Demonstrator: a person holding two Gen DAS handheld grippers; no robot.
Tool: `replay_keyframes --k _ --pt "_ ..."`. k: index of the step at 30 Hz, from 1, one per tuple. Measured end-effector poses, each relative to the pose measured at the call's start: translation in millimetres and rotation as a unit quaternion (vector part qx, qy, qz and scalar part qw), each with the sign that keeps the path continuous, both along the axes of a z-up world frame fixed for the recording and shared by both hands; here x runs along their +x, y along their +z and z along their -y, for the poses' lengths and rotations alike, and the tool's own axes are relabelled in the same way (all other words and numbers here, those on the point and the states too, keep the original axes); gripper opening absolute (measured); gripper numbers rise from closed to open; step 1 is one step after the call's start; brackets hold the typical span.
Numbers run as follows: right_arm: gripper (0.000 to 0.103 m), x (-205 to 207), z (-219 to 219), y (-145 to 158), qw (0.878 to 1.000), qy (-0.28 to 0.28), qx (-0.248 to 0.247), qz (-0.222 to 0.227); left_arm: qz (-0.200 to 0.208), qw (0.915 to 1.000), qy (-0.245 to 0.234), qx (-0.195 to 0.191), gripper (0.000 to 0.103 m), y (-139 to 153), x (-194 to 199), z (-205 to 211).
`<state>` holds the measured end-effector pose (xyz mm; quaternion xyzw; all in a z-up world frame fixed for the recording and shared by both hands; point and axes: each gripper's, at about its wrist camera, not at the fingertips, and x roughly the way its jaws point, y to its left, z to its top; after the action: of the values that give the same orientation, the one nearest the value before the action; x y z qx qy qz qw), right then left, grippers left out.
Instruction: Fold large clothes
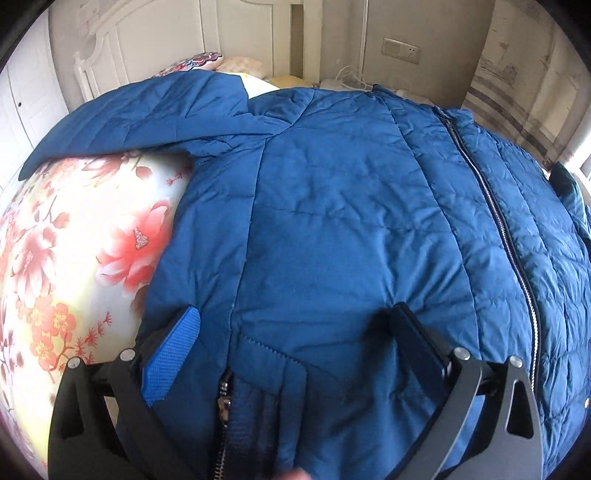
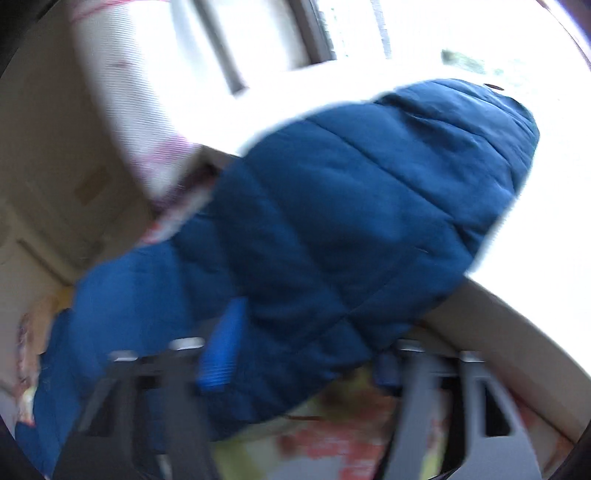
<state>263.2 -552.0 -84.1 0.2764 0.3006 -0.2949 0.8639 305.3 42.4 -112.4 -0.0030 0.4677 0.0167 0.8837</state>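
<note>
A large blue quilted jacket (image 1: 332,206) lies spread front-up on a floral bedsheet (image 1: 74,258), its silver zipper (image 1: 491,206) running down the right side and one sleeve (image 1: 140,118) stretched out to the left. My left gripper (image 1: 295,328) is open, its fingers wide apart over the jacket's hem near a pocket zipper (image 1: 223,402). In the blurred right wrist view, the jacket's sleeve or hood part (image 2: 351,206) fills the middle and lies between the fingers of my right gripper (image 2: 306,350), whose jaws stand wide apart.
A white headboard (image 1: 99,48) and pillows (image 1: 207,61) stand at the far end of the bed. A wall socket (image 1: 400,50) and cables are behind. A bright window (image 2: 332,26) and a wooden bed edge (image 2: 498,321) show in the right wrist view.
</note>
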Motion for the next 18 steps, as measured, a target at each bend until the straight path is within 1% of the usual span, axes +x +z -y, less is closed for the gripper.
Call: replay_keyframes --k 1,2,3,4,5,6,7,8,9,10,11,12,13,14,15,16,17,18 --pt "0.032 -1.5 -11.2 8.7 0.999 0.006 -0.03 0.011 -0.001 1.0 0.001 0.0 0.101 -0.2 2.4 0.8" --pt "0.028 -1.8 -33.8 25.1 0.996 0.028 -0.083 0.033 -0.002 1.0 0.002 0.001 0.101 -0.2 3.3 1.2" --pt "0.028 0.0 -57.0 40.9 0.989 0.053 -0.126 0.05 -0.002 1.0 0.002 0.001 0.101 -0.2 4.5 0.9" --pt "0.027 1.4 -72.7 49.6 0.985 0.068 -0.15 0.055 -0.002 1.0 0.002 0.0 0.101 -0.4 5.6 1.1" --pt "0.027 4.6 -102.1 62.7 0.975 0.103 -0.183 0.066 -0.001 1.0 0.002 -0.001 0.101 0.0 6.0 1.3" --pt "0.027 10.2 -135.2 73.3 0.963 0.151 -0.211 0.073 -0.001 1.0 0.001 -0.003 0.101 0.2 6.5 0.8" --pt "0.027 14.2 -160.5 79.0 0.951 0.184 -0.235 0.075 0.0 1.0 0.001 -0.004 0.101 0.4 6.8 0.4" --pt "0.027 18.6 -202.6 83.4 0.929 0.238 -0.273 0.076 0.001 1.0 0.0 -0.005 0.101 0.5 6.7 0.1" --pt "0.027 21.1 -238.9 82.5 0.907 0.285 -0.3 0.075 0.001 1.0 0.0 -0.005 0.101 0.5 6.7 0.1" --pt "0.028 22.9 -277.5 76.7 0.881 0.34 -0.322 0.069 0.002 1.0 0.0 -0.006 0.101 0.6 6.5 -0.1" --pt "0.028 23.4 -303.1 69.5 0.862 0.378 -0.333 0.062 0.003 0.9999 -0.001 -0.01 0.101 0.9 6.2 -1.2" --pt "0.028 25.0 -338.1 53.5 0.834 0.434 -0.339 0.039 0.004 0.9999 -0.003 -0.016 0.101 1.4 6.1 -2.9" --pt "0.03 26.5 -363.3 36.0 0.813 0.474 -0.337 0.006 0.006 0.9998 -0.004 -0.02 0.101 1.8 5.3 -4.8" --pt "0.037 29.0 -382.4 15.1 0.793 0.515 -0.325 -0.035 0.007 0.9996 -0.006 -0.028 0.101 2.5 5.0 -6.8" --pt "0.038 29.0 -393.9 -1.5 0.78 0.537 -0.316 -0.066 0.011 0.9991 -0.007 -0.039 0.101 3.4 4.4 -9.4" --pt "0.041 30.4 -402.7 -26.6 0.765 0.558 -0.302 -0.114 0.014 0.9987 -0.006 -0.049 0.101 3.9 3.5 -12.1" --pt "0.056 20.8 -402.0 -31.6 0.768 0.549 -0.316 -0.094 0.017 0.9982 -0.006 -0.057 0.101 4.0 3.0 -14.1" --pt "0.06 15.5 -395.3 -33.3 0.772 0.547 -0.312 -0.091 0.019 0.9979 -0.006 -0.062 0.101 4.8 2.4 -14.9"
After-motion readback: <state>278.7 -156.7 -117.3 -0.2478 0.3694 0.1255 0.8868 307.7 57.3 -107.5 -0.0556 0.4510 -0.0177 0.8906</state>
